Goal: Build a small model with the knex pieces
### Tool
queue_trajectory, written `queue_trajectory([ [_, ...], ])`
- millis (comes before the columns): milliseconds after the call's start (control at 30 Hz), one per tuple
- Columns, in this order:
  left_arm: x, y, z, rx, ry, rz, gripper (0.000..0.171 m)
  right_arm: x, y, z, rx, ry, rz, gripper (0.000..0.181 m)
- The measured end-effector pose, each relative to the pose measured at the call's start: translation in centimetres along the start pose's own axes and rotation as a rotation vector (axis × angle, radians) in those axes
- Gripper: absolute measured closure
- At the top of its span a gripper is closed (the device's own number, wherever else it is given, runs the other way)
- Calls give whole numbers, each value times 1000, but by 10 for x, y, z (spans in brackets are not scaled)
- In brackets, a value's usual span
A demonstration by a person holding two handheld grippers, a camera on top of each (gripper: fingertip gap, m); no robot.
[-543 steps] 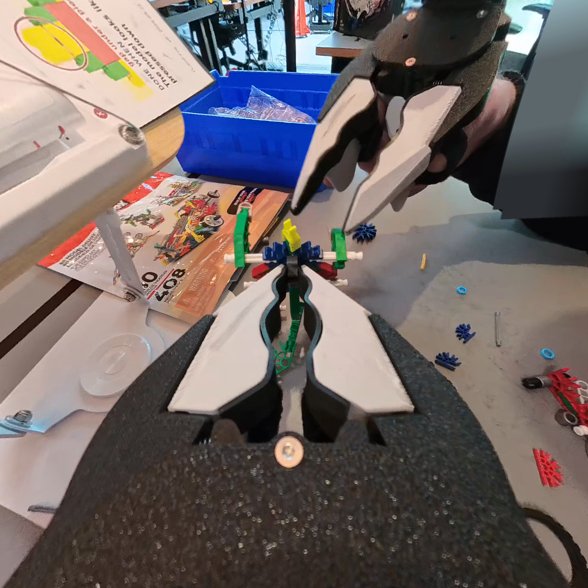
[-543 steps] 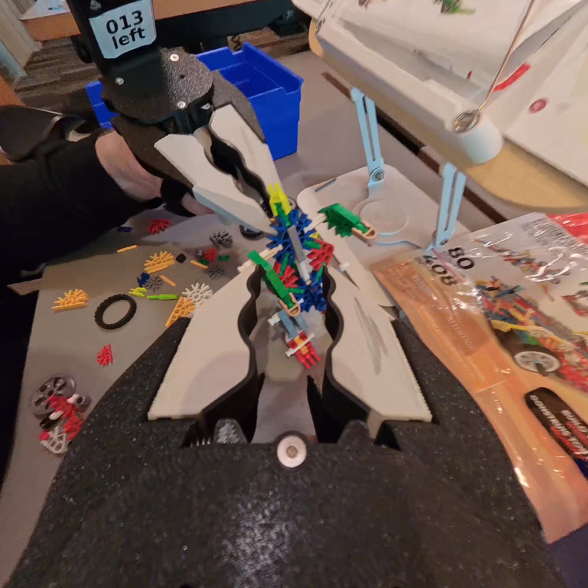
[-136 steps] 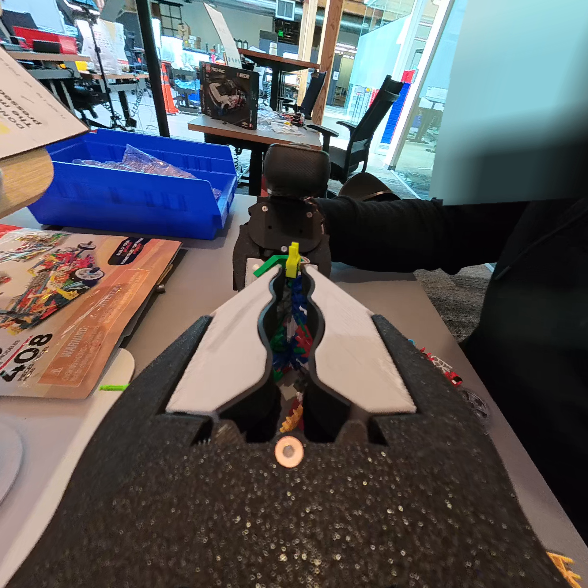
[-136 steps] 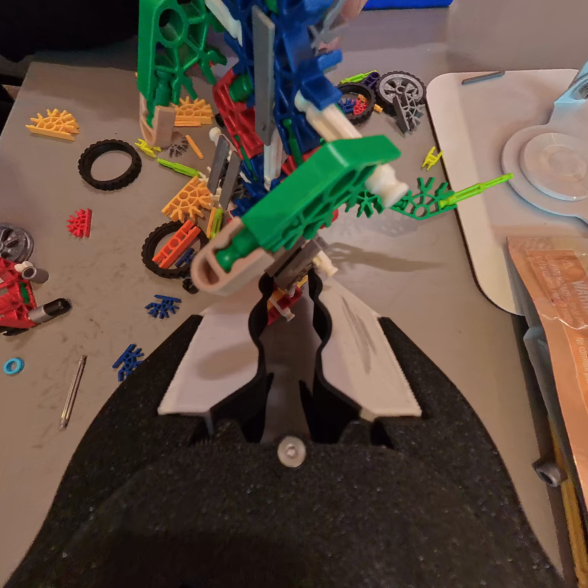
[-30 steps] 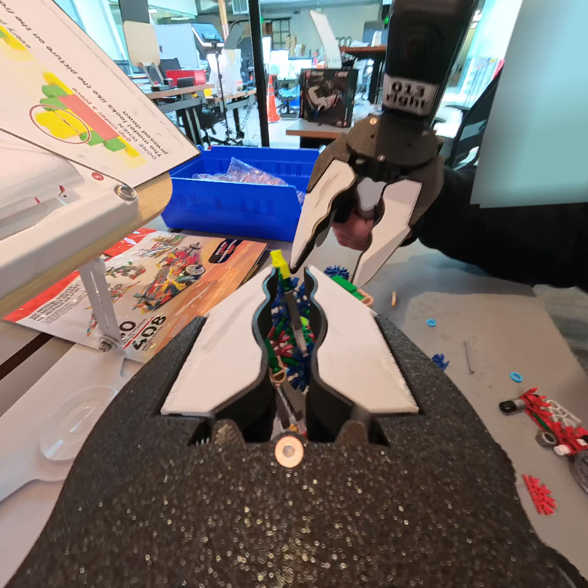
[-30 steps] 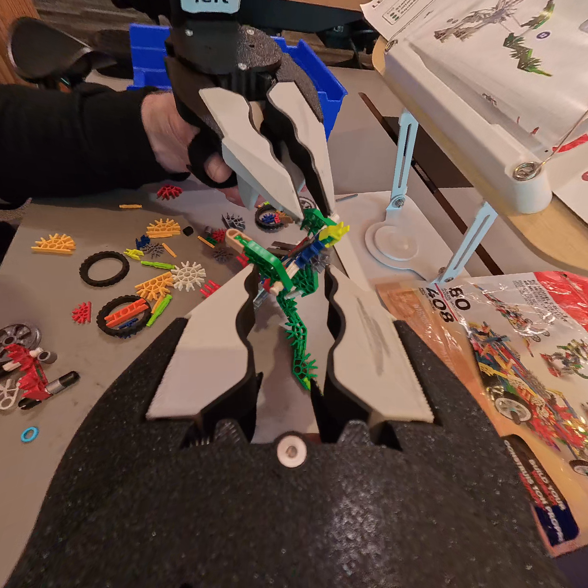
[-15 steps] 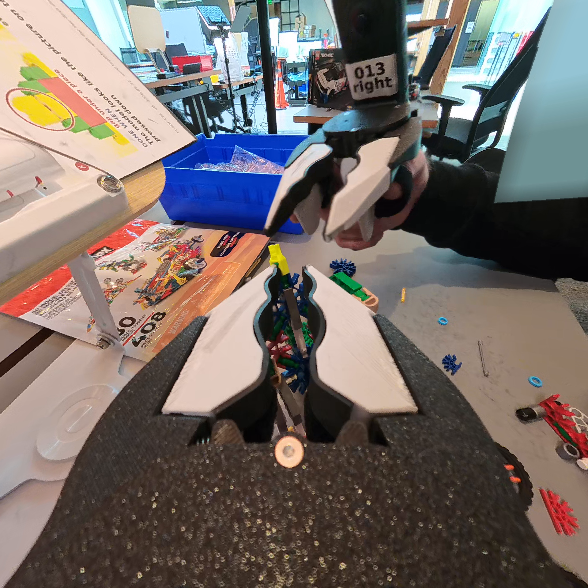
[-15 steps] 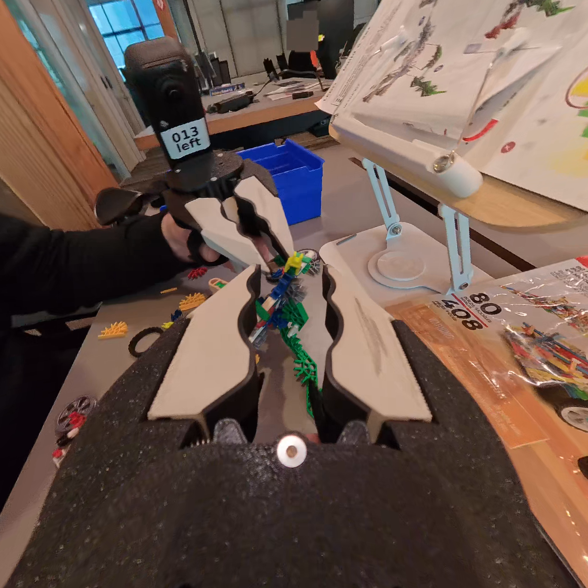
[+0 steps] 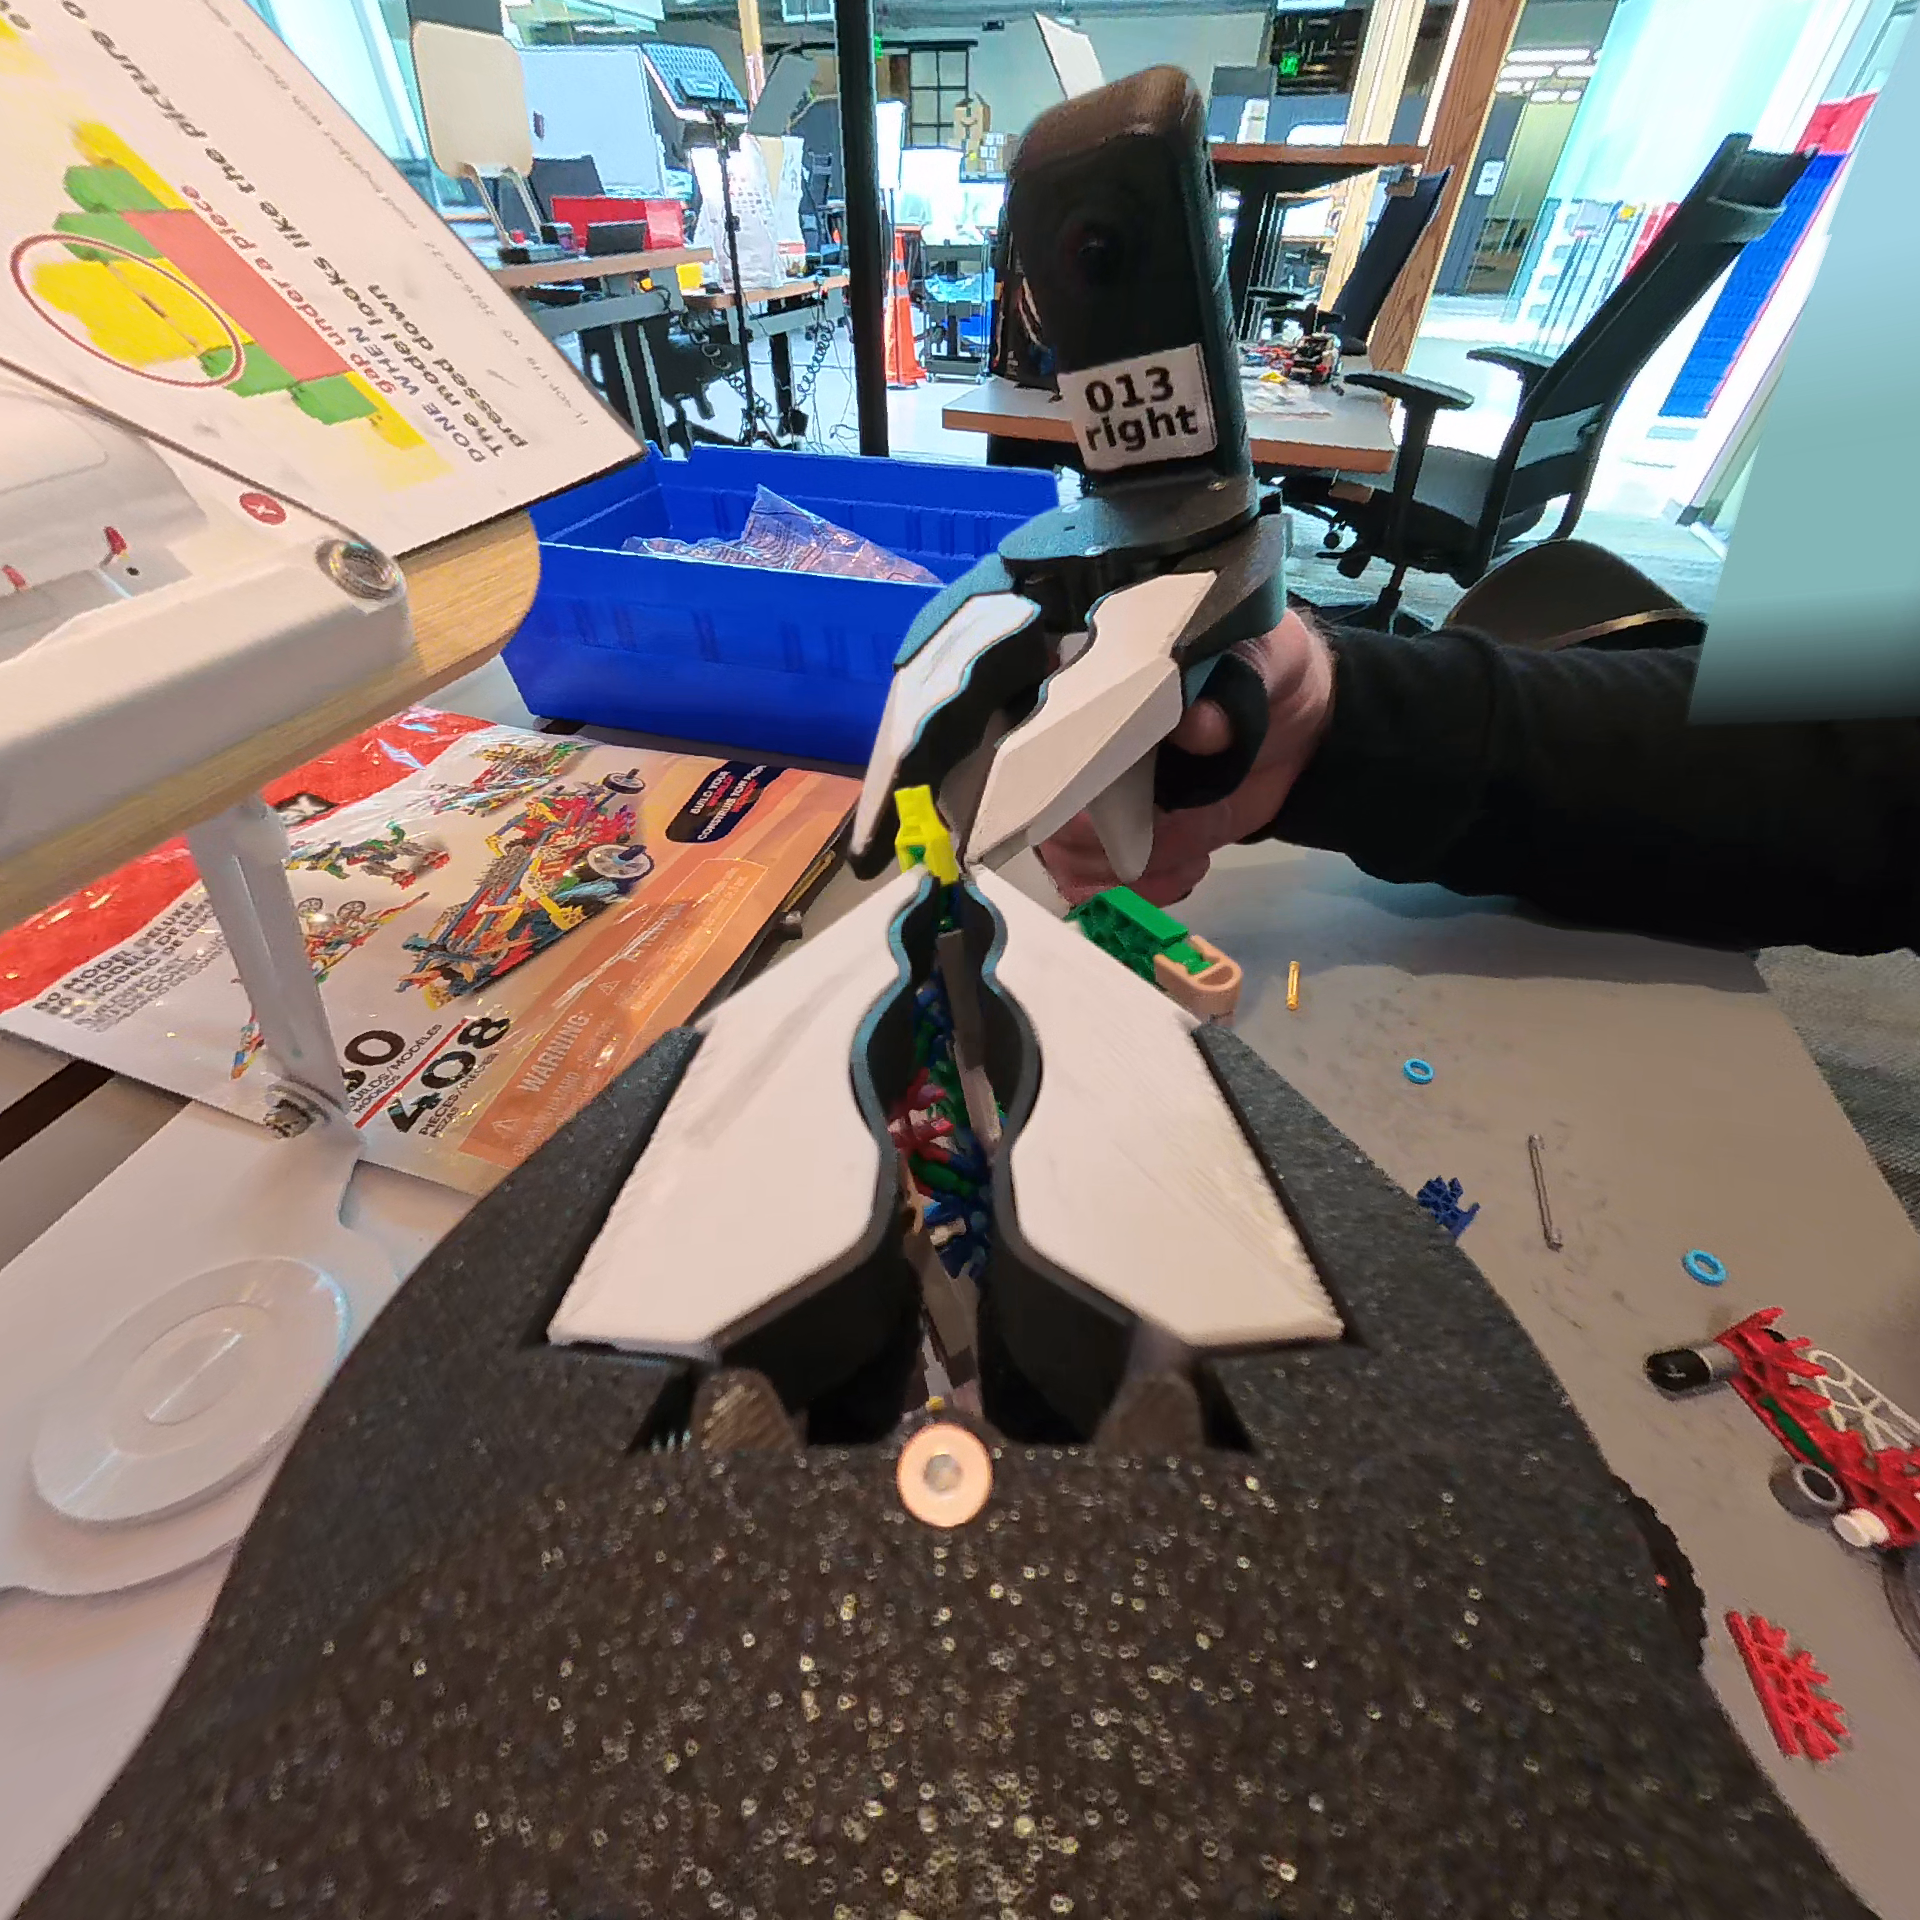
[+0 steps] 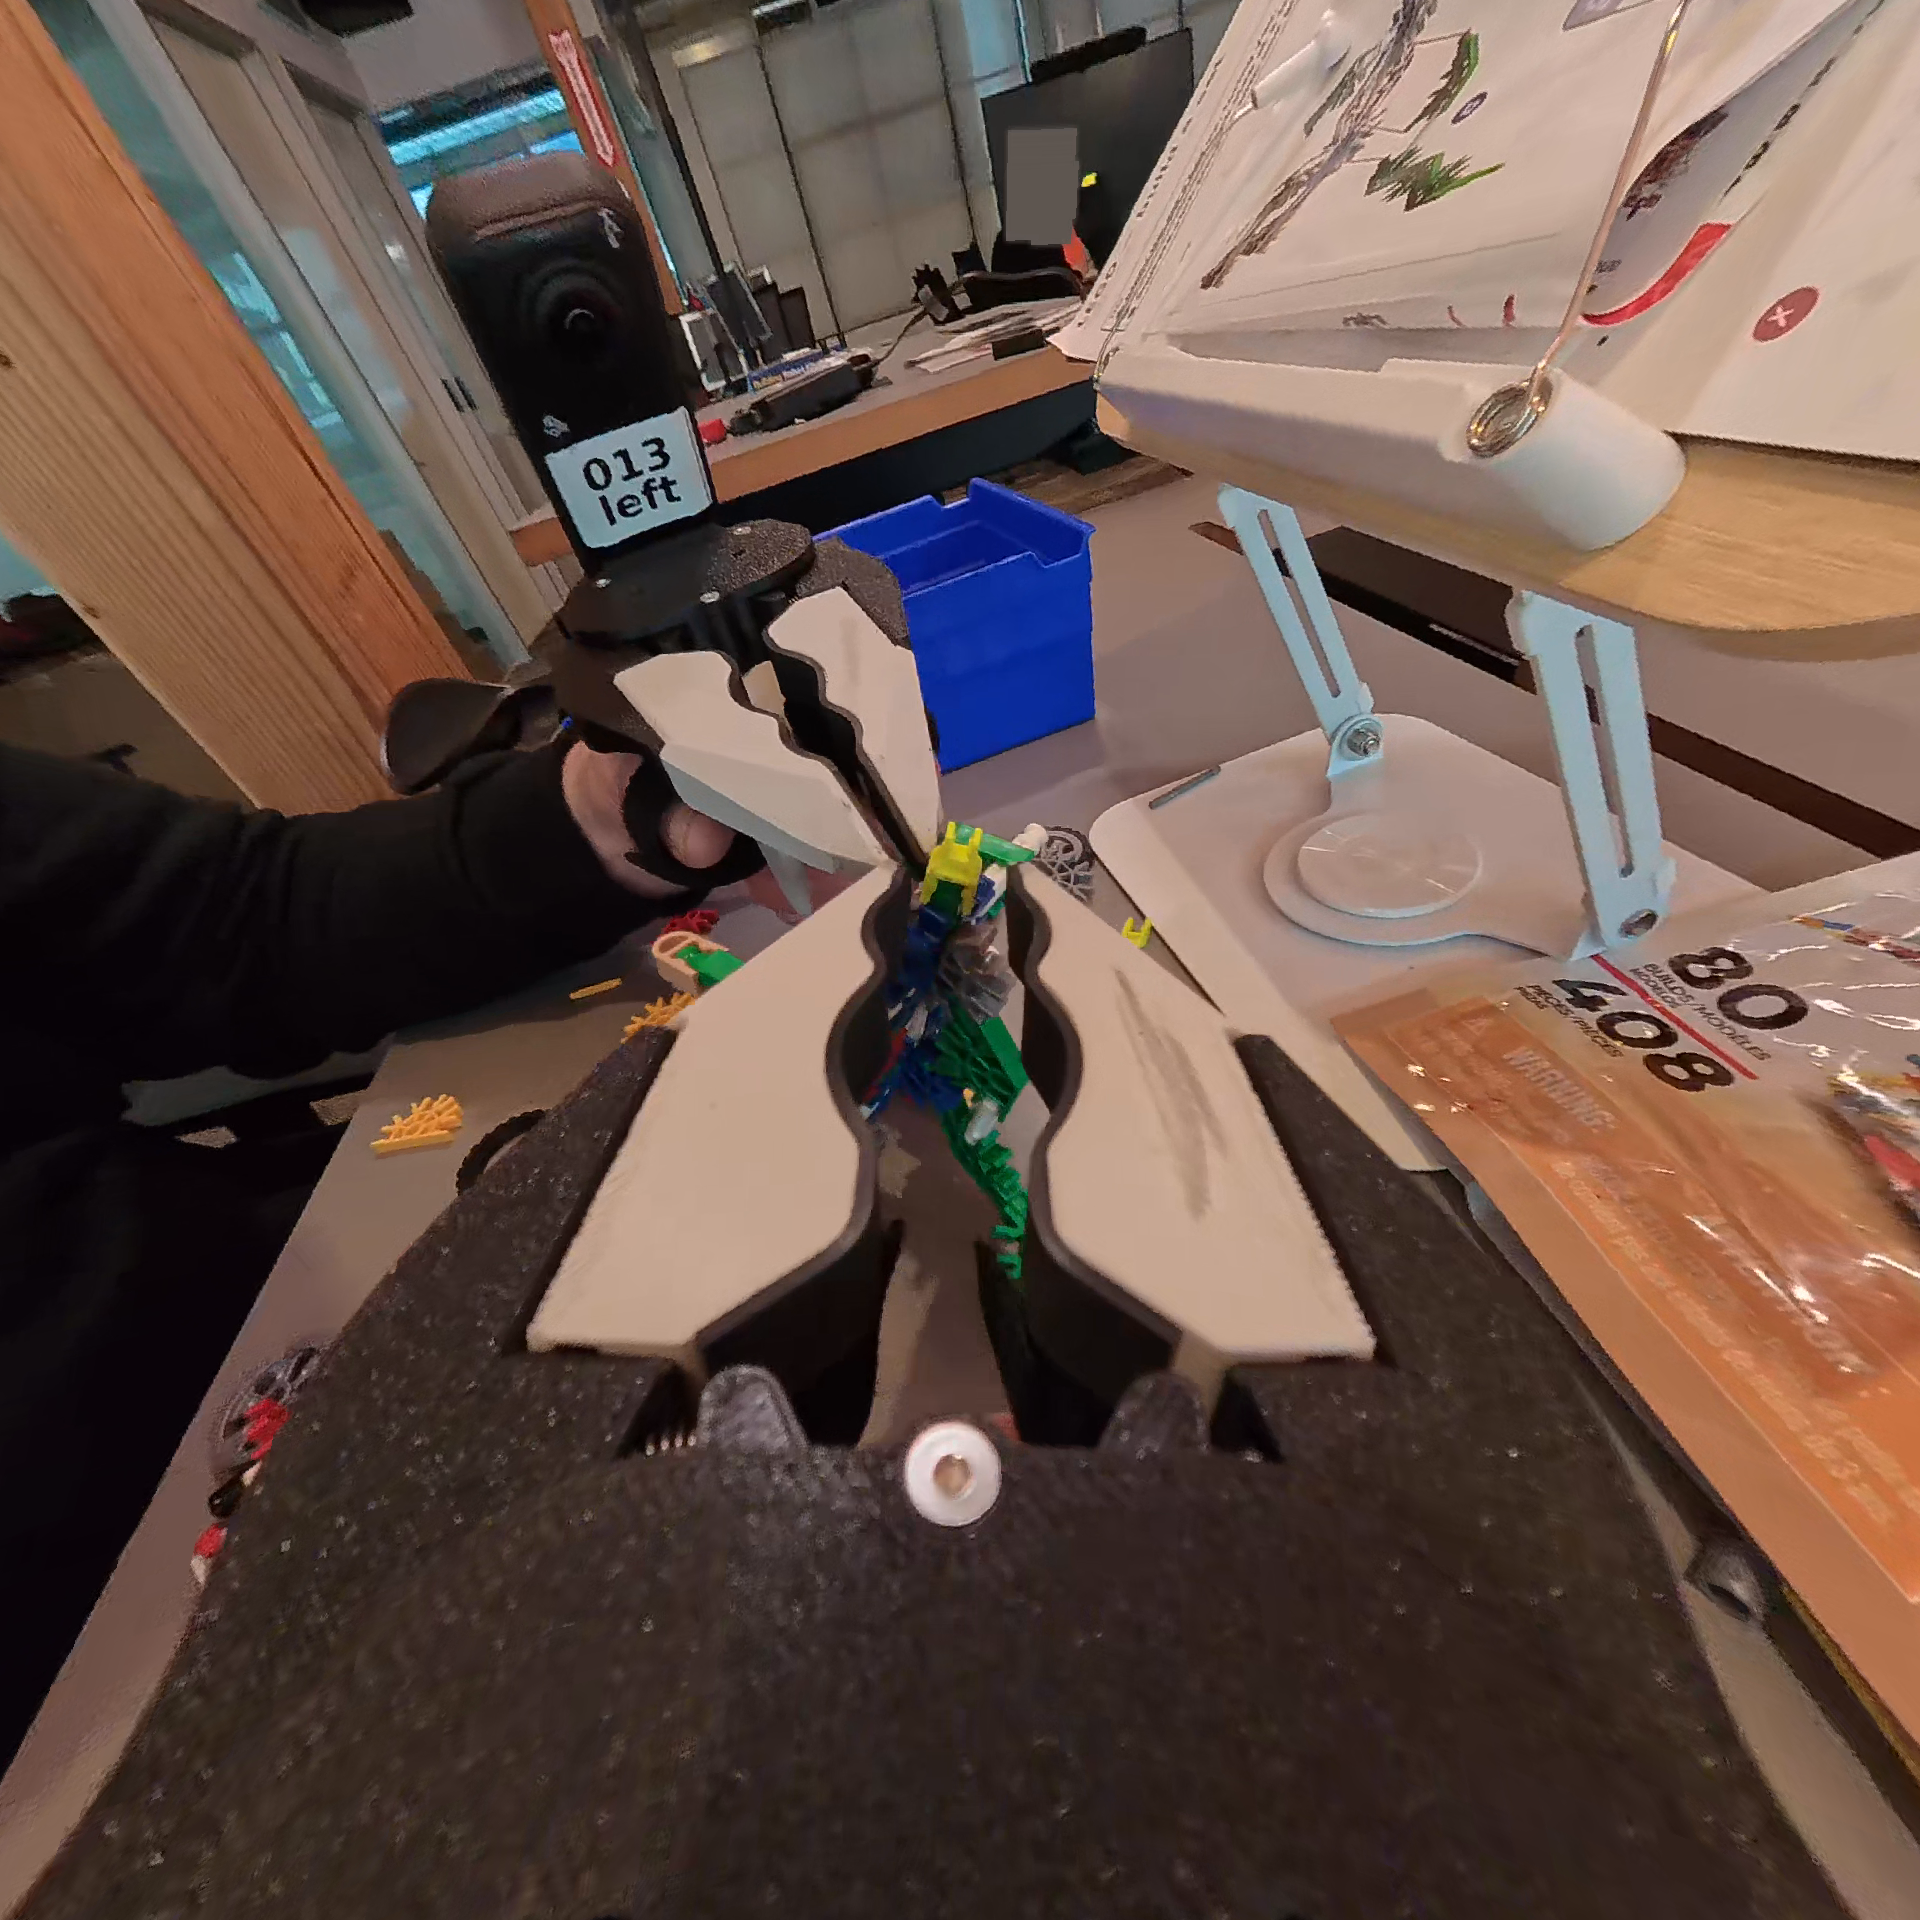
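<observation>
Your left gripper [image 9: 943, 883] stays clamped on the multicolour rod-and-connector model [image 9: 951, 1081] above the counter [image 9: 1558, 1039], while your right gripper [image 10: 951, 883], spread a moment ago, has now closed on its yellow clip [image 10: 951, 860].

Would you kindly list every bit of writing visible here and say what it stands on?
I name the bearers only, not their words.
White sticker on the right tool's handle: legible.
White sticker on the left tool's handle: legible.
Instruction sheet on the stand: legible, upside down.
Orange packet on the table: partly legible.
Red banner in the background: blurred.
Toy model in the left tool: none.
</observation>
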State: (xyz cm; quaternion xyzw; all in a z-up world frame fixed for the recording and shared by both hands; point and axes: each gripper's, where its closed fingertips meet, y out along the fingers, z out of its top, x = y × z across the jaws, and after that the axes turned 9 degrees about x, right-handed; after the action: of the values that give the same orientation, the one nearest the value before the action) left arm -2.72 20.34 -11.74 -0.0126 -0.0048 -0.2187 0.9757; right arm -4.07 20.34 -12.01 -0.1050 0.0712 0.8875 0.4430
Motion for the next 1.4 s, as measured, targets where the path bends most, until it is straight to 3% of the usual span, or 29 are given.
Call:
queue_trajectory([
  [367,-4,-1,-1,19,-35,-5,169,0,2,-1,2,-16,-13,171],
  [1000,-5,0,-17,-81,155,37,139,9,3,-4,-109,-67,-186,171],
  [1400,-9,9,-21,-100,214,122,136,17,-1,-5,-145,-78,-259,171],
])
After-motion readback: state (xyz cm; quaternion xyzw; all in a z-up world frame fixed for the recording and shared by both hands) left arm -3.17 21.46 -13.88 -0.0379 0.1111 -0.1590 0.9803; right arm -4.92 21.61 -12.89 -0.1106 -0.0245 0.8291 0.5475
